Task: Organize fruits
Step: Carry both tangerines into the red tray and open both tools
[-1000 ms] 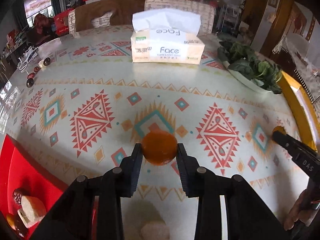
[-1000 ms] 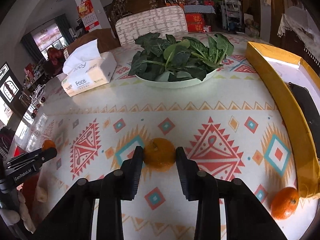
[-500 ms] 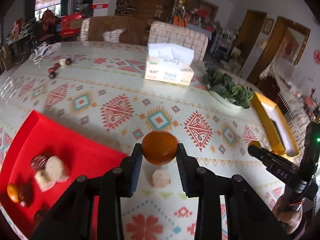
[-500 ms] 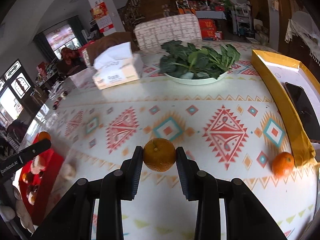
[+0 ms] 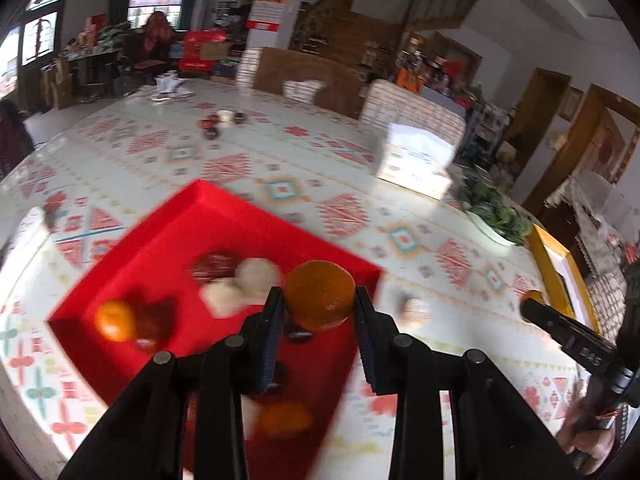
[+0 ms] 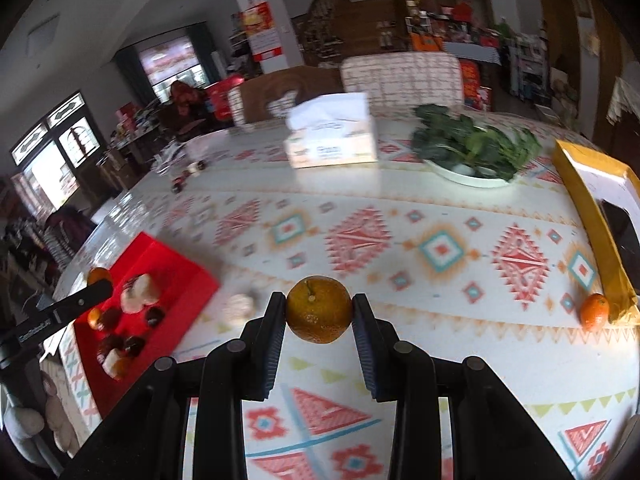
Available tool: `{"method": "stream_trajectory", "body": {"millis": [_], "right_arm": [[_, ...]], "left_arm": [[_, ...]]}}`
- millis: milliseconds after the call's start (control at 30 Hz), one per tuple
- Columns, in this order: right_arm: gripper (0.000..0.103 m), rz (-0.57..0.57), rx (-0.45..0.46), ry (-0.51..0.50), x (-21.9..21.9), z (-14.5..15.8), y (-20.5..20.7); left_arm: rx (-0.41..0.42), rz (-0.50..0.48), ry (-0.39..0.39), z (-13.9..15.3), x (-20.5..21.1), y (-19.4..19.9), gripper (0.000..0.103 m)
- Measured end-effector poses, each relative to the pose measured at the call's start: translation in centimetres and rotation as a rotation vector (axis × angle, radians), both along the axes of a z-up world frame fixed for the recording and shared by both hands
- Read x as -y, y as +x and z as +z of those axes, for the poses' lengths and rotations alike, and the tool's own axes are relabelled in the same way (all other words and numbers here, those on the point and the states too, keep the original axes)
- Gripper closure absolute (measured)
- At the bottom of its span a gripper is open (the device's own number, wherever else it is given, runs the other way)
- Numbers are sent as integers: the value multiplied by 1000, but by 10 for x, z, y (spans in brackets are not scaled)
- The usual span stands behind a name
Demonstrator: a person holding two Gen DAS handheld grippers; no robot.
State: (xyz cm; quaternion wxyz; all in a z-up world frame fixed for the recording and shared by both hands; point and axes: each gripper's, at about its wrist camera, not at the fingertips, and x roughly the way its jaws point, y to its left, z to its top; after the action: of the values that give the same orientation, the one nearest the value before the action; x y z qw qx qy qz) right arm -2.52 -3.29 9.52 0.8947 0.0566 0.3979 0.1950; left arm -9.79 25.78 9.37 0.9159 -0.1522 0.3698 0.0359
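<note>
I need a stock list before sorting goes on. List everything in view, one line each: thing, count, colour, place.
held orange: one, orange, between the left gripper's pads, above the tray's near corner.
second held orange: one, orange with a stem, between the right gripper's pads.
loose orange: one, orange, on the table against the yellow box.
red tray: one, red, table's left edge, holding small oranges, dark fruits and pale pieces; blurred, uncountable.
tissue box: one, white, far side.
plate of greens: one, dark green on white, far right.
yellow box: one, right edge.
left gripper: black, shut on its orange.
right gripper: black, shut on its orange.
</note>
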Motion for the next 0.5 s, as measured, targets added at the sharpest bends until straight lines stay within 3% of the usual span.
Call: {"method": "stream_trajectory", "body": {"millis": [233,500], "right_arm": [[66,103,0,10,-54,6,-12],[66,238,-29,-5,-129,-3,-19]], "left_arm": [[-16,94,54,-1,-63,-7,70],[-55,125,52,-20,-98,5,70]]}}
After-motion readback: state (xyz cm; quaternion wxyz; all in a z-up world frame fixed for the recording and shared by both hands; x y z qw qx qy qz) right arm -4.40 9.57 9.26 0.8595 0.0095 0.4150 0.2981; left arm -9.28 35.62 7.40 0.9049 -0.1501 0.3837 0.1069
